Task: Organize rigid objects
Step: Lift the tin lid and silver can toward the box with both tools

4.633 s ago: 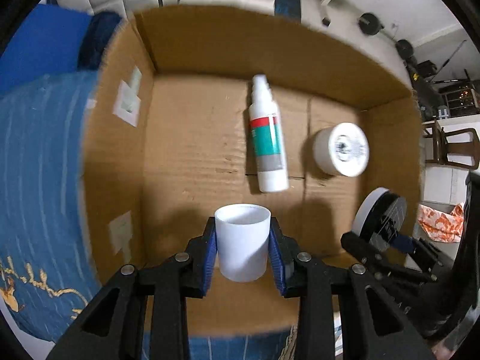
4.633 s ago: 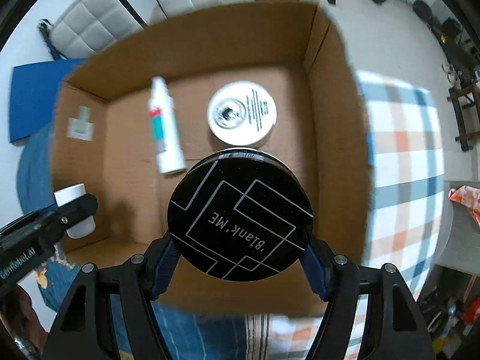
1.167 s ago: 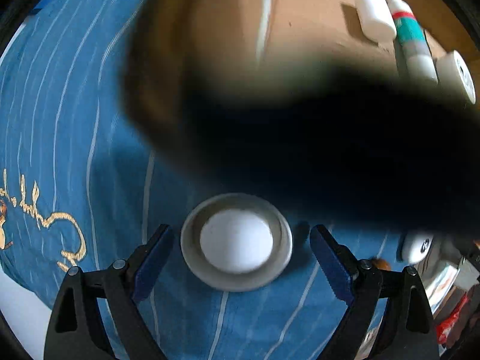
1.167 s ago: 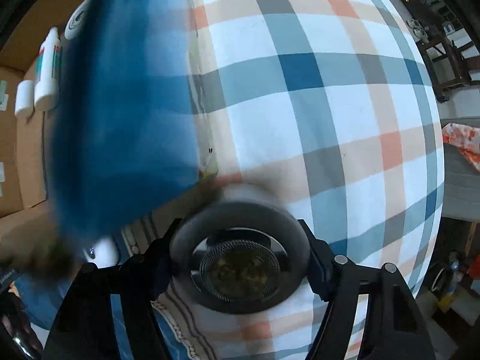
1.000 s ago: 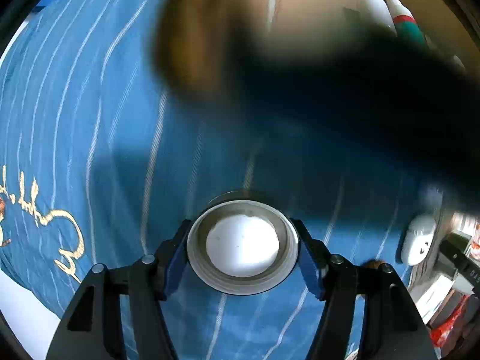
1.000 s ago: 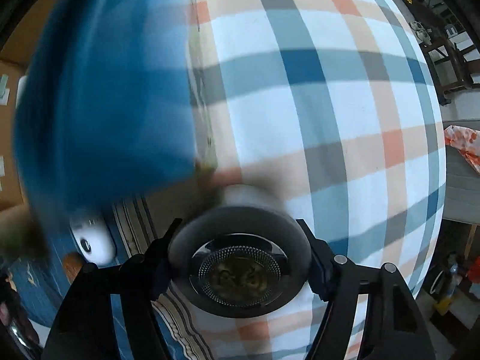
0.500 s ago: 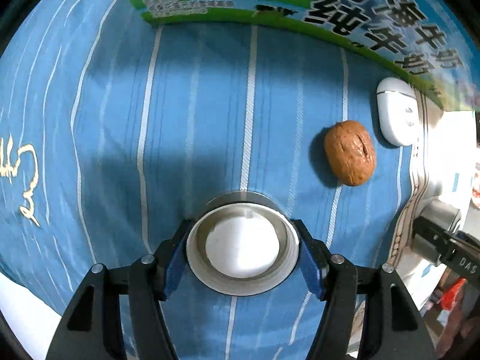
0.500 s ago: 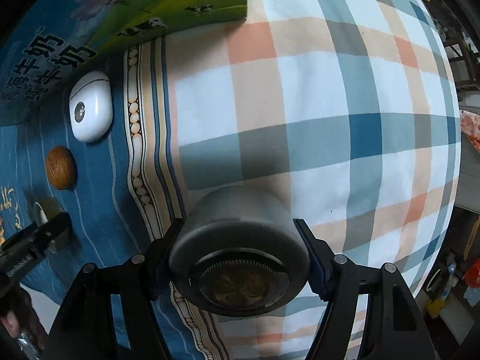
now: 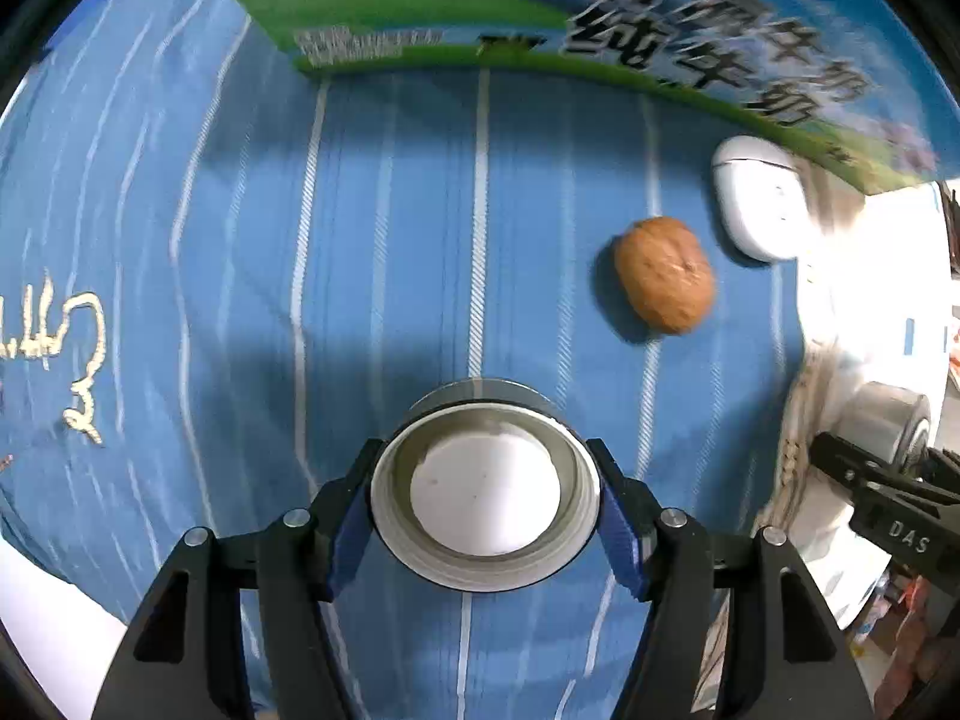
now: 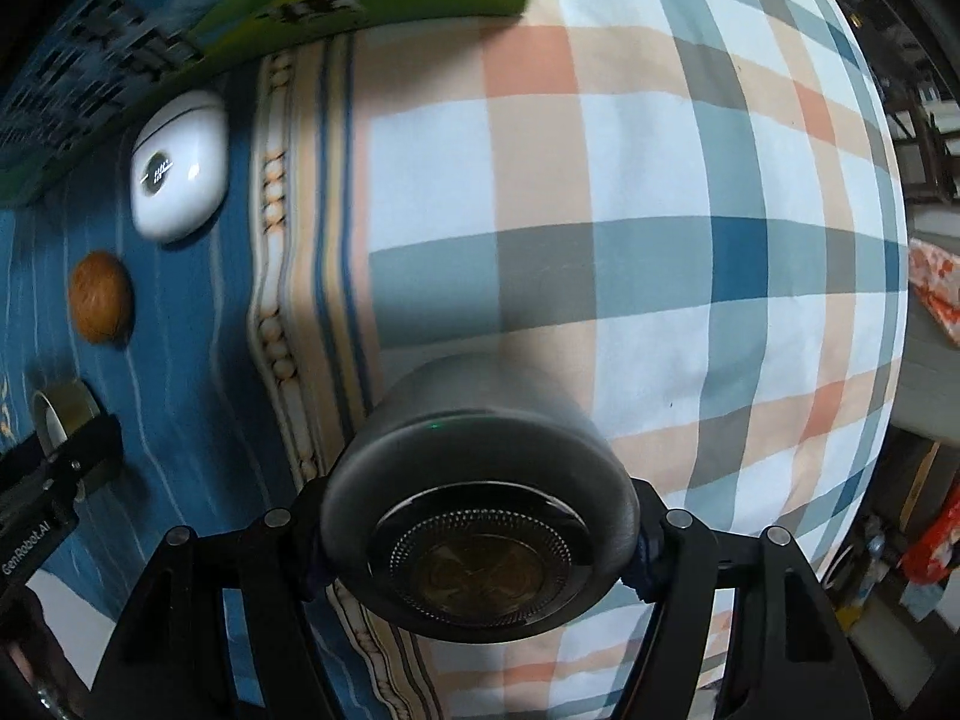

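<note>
My left gripper (image 9: 485,510): matt black plastic arms, blue rubbery-looking pads, silver screw heads. Between the pads is a grey can (image 9: 485,501), dull metal wall, flat white matt inside. At 2 o'clock lies a walnut (image 9: 665,274), brown, rough, wrinkled shell. Past it sits a white case (image 9: 759,198), smooth glossy plastic. Under both lies blue striped cloth (image 9: 360,252), woven, matt. At 12 o'clock a printed box (image 9: 540,18), slightly glossy card.

My right gripper (image 10: 477,546) clamps a grey speaker (image 10: 474,480), satin shell, fine metal mesh face. Under it is checked cloth (image 10: 660,210), soft, matt.
</note>
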Demonstrator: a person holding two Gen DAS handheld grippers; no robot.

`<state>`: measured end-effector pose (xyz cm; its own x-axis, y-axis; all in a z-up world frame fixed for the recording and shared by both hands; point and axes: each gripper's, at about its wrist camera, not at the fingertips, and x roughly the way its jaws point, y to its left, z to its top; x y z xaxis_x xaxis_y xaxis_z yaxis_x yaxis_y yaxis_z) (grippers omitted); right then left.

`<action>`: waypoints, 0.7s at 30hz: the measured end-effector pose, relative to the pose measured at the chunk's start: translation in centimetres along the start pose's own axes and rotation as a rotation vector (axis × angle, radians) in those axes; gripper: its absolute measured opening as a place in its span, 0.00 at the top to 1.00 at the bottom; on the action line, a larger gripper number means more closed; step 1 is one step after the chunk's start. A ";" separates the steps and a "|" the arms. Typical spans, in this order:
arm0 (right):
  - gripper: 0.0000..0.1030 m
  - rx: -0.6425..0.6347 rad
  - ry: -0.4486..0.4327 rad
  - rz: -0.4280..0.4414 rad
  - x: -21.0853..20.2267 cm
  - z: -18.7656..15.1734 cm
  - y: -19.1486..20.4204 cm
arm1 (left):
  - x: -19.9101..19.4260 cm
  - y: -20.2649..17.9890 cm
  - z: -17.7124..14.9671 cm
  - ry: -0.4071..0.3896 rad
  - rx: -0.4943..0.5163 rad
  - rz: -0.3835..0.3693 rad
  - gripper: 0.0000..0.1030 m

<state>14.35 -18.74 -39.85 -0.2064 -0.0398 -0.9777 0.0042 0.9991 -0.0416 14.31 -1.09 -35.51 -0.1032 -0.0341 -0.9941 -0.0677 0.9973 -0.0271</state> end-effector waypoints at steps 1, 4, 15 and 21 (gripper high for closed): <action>0.29 -0.006 -0.006 0.004 -0.4 -0.4 0.4 | -0.7 -0.1 -0.3 -0.010 0.003 -0.009 0.40; 0.30 -0.017 -0.026 0.029 -1.9 -2.0 1.3 | -3.5 -0.8 -1.3 -0.056 0.017 -0.036 0.40; 0.30 -0.085 -0.198 0.089 -13.2 -6.3 5.6 | -15.4 -0.7 -2.6 -0.242 0.062 -0.083 0.40; 0.30 -0.103 -0.308 0.114 -20.0 -5.7 5.1 | -19.1 0.9 -2.9 -0.314 0.062 -0.109 0.40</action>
<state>12.95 -12.78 -19.33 0.0945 0.0862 -0.9918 -0.0918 0.9928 0.0775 13.31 0.32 -16.25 0.2129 -0.1289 -0.9685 0.0000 0.9913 -0.1319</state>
